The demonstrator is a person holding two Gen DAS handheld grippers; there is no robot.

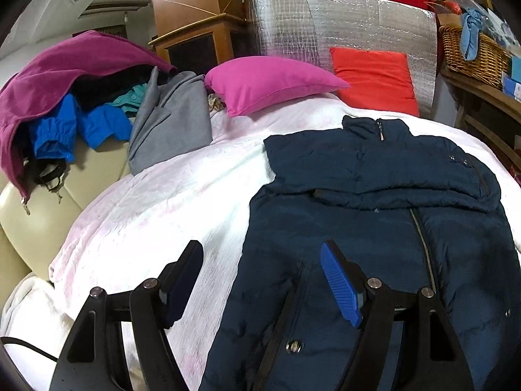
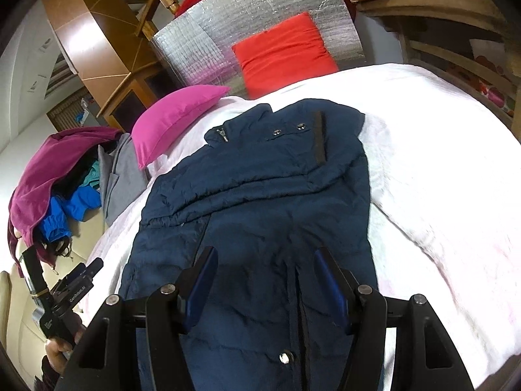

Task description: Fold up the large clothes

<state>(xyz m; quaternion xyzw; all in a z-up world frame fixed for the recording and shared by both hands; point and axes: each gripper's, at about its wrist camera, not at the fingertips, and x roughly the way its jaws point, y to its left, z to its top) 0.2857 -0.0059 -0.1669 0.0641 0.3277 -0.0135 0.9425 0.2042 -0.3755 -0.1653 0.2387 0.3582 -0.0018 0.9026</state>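
A navy padded jacket [image 1: 374, 228] [image 2: 260, 195] lies flat on the white bed cover [image 1: 162, 202] [image 2: 439, 163], collar at the far end and sleeves folded across the chest. My left gripper [image 1: 262, 260] hovers open over the jacket's left edge, one finger above the cover and the blue-padded one above the fabric. In the right wrist view it shows at the lower left [image 2: 88, 270], held by a hand [image 2: 62, 352]. My right gripper [image 2: 265, 257] stands open over the jacket's lower front near the zip. Neither gripper holds anything.
A pink pillow [image 1: 270, 81] and a red pillow [image 1: 374, 75] lie at the bed's far end against a silver foil panel [image 1: 309, 22]. Left of the bed, a cream seat [image 1: 39, 215] carries a pile of clothes [image 1: 65, 97] and a grey garment [image 1: 172, 120]. A wicker basket [image 1: 475, 52] sits on a shelf at the right.
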